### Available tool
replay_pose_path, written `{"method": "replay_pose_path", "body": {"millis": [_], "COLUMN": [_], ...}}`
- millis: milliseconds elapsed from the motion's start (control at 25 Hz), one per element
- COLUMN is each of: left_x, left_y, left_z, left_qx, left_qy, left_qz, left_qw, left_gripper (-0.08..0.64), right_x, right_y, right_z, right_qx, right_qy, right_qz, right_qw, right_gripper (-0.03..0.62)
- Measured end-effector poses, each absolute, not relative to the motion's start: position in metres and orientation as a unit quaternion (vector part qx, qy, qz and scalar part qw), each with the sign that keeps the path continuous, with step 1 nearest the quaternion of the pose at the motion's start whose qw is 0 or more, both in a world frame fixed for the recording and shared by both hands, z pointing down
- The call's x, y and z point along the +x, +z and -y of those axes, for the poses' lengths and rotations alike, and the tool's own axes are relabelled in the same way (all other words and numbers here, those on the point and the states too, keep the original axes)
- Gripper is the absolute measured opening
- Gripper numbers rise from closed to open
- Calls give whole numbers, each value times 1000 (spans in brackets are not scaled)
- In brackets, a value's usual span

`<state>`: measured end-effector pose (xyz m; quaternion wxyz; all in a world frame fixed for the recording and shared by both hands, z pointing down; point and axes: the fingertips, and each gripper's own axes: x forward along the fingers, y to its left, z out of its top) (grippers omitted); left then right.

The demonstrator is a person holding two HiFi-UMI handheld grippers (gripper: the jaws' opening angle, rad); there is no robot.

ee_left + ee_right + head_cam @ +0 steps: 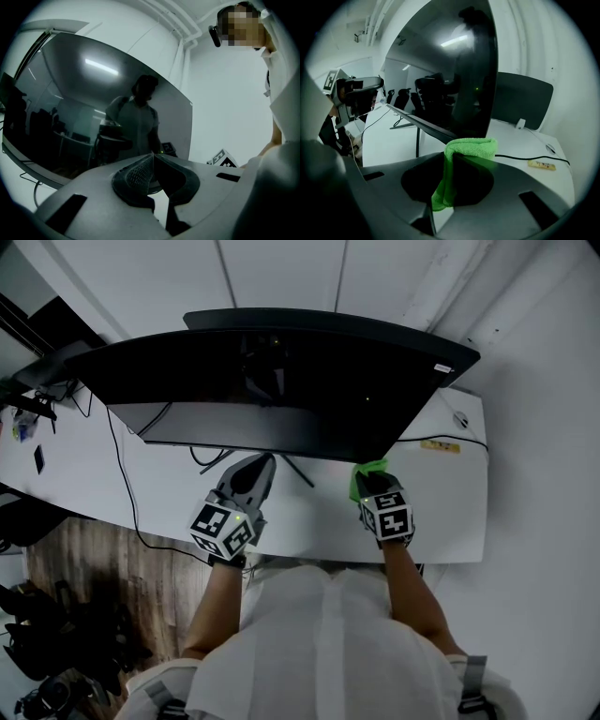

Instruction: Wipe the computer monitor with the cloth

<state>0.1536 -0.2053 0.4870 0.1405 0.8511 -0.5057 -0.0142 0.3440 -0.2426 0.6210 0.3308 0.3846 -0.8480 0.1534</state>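
Observation:
The wide dark monitor [281, 381] stands on a white desk [450, 521], its screen off and reflecting the room. My right gripper [370, 476] is at the screen's lower right corner, shut on a folded green cloth [367, 468]. In the right gripper view the cloth [471, 147] bulges out over the jaws [452, 157], just short of the monitor's bottom edge [422, 124]. My left gripper [255, 468] sits below the middle of the screen; its ribbed fingertips [140, 168] meet with nothing between them, facing the screen [93, 108].
The monitor's stand leg [300, 472] and a black cable [122, 484] lie on the desk. A small yellow item [541, 164] and a cable [525, 158] lie at the right end. A dark panel [520, 101] stands behind the monitor. Dark gear [56, 652] lies on the wooden floor at the left.

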Motion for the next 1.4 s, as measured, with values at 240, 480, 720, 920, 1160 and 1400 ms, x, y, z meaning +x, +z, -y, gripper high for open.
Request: {"method": "replay_pose_path", "body": {"millis": [240,480,720,920,1160,1400], "left_x": [125,90,47,7,-41,-80], "left_y": [488,488,489,496,498,500], "left_z": [205,202,193,181,171,161], "left_qx": [857,859,855,848,843,845], "left_qy": [-9,-3,-3,-3,-1,1], "left_qz": [495,493,500,510,517,516], "left_qw": [141,139,139,144,146,143], "left_gripper": [18,18,18,18,18,18], "right_x": [324,291,253,219,171,122], "right_y": [621,620,619,619,616,616], "right_z": [244,242,239,235,229,226], "right_qx": [406,411,409,406,401,391], "right_qy": [168,171,172,172,170,160], "right_qz": [839,838,838,840,844,850], "right_qw": [320,315,316,317,314,316], "right_gripper": [46,46,45,44,46,46]}}
